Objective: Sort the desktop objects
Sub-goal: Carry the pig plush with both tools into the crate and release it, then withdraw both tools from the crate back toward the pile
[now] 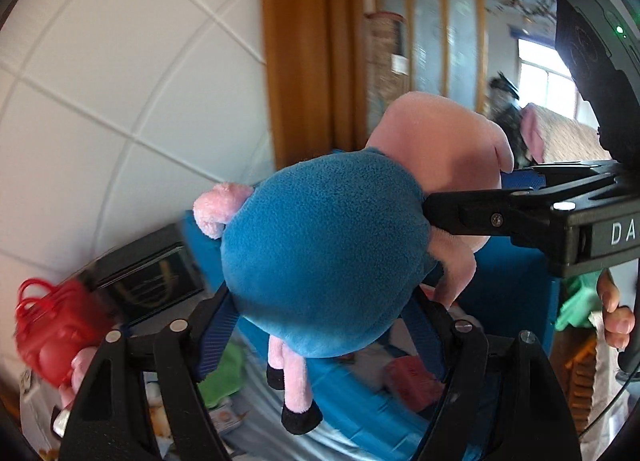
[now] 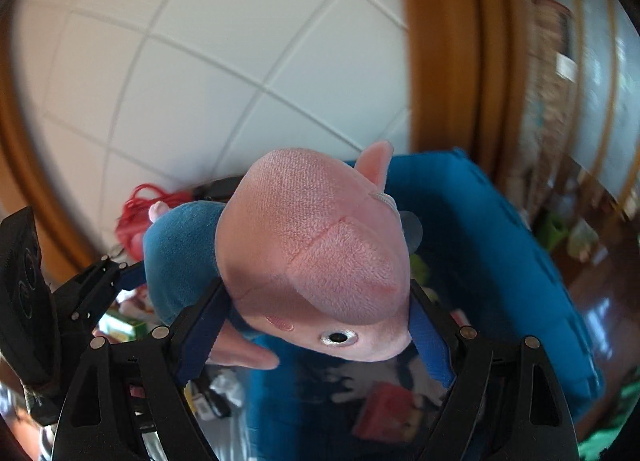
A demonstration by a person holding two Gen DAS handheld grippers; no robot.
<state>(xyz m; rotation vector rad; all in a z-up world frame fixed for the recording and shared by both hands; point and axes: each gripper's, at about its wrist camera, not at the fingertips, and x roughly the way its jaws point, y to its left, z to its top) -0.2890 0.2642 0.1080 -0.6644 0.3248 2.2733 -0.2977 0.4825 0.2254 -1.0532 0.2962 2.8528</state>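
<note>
Both grippers, left [image 1: 320, 325] and right [image 2: 316, 321], clamp a pink plush pig in blue fleece [image 1: 328, 253] above a blue fabric bin [image 2: 500, 245].

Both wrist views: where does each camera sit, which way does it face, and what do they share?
Left wrist: on the left claw, looking along its fingers at the plush pig, clamped round its blue body; the right claw and a hand show.
Right wrist: on the right claw, gripping the pig's pink head; the left claw shows.
Shared: the pig, blue bin, tiled wall.
</note>
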